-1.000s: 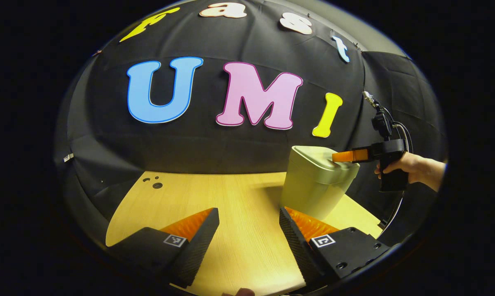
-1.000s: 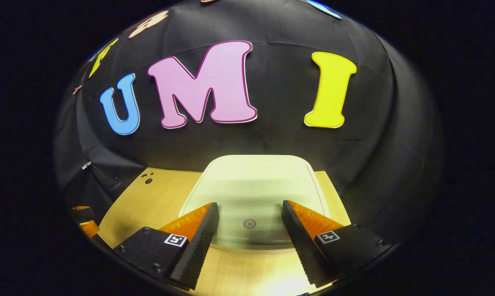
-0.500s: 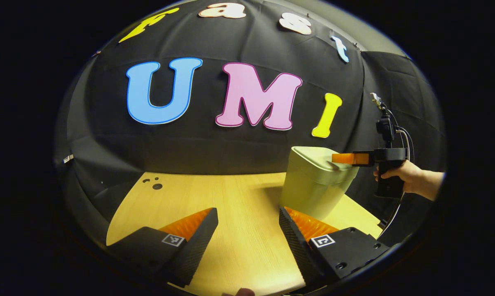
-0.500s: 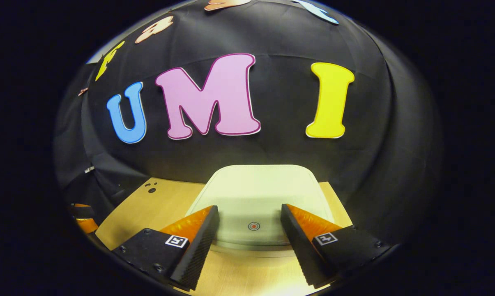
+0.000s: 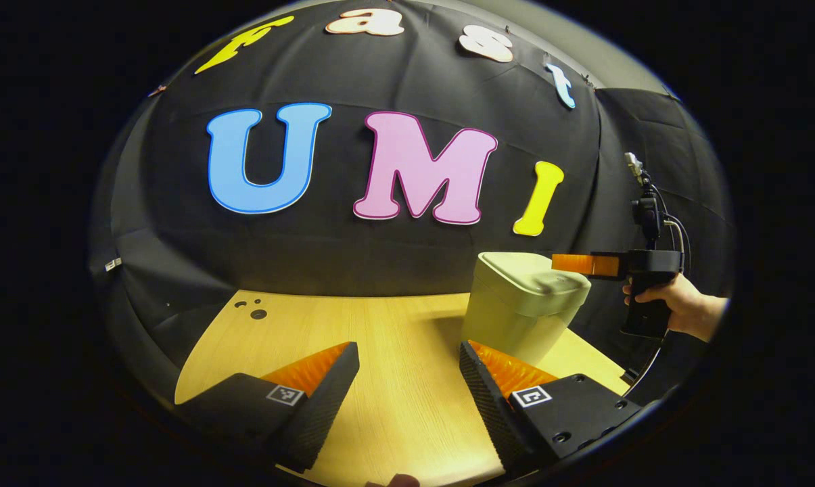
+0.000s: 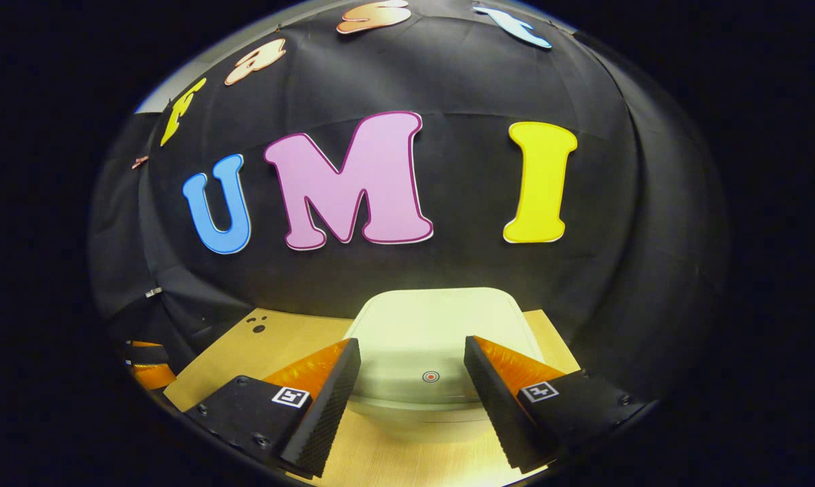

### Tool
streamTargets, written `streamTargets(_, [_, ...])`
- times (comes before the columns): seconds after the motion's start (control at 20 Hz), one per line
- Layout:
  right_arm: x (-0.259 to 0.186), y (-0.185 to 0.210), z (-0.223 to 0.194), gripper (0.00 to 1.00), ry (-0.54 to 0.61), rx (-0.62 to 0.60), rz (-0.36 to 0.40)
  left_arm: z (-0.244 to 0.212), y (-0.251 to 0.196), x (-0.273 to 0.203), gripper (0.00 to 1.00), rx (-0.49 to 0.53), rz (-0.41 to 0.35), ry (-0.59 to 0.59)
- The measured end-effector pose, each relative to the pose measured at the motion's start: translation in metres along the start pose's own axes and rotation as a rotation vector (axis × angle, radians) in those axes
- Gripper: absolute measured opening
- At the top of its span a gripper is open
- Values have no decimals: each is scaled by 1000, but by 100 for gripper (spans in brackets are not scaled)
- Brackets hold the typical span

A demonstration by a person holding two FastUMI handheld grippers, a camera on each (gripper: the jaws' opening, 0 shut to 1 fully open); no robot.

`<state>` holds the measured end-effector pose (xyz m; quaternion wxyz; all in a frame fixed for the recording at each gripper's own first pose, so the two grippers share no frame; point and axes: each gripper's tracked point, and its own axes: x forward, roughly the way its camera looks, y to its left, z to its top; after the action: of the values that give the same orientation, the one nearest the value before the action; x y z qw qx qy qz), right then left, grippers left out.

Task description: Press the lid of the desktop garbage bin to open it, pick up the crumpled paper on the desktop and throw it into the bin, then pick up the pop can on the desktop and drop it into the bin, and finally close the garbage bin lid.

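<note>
A pale green desktop bin (image 5: 515,318) stands on the wooden table at the right, its lid (image 5: 525,276) lying flat and shut. In the right gripper view the lid (image 6: 434,325) carries a small red dot (image 6: 431,376) near its front edge. My right gripper (image 6: 410,382) is open, level with the lid's front edge and just above it. In the left gripper view that right gripper (image 5: 561,263) hovers over the lid's edge, held by a hand (image 5: 681,308). My left gripper (image 5: 407,379) is open over bare table, left of the bin.
The wooden table (image 5: 353,325) stretches left of the bin, with a few small dark holes (image 5: 255,311) near its far left corner. The black booth wall stands close behind the bin. The left gripper (image 6: 143,368) shows low at the far left in the right gripper view.
My right gripper has lifted off the lid and drawn back from the bin. The lid stays flat. The left gripper has barely moved.
</note>
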<state>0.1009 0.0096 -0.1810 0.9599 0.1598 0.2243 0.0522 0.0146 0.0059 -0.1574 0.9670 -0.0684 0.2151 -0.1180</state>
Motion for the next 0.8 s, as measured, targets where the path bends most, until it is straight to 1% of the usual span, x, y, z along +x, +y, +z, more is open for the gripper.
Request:
streamTargets(0.45, [-44, 28, 23, 97, -67, -16, 62, 12, -15, 6, 96, 24, -20, -15])
streamTargets(0.8, [-79, 53, 21, 97, -109, -42, 115, 25, -17, 6, 96, 28, -9, -54])
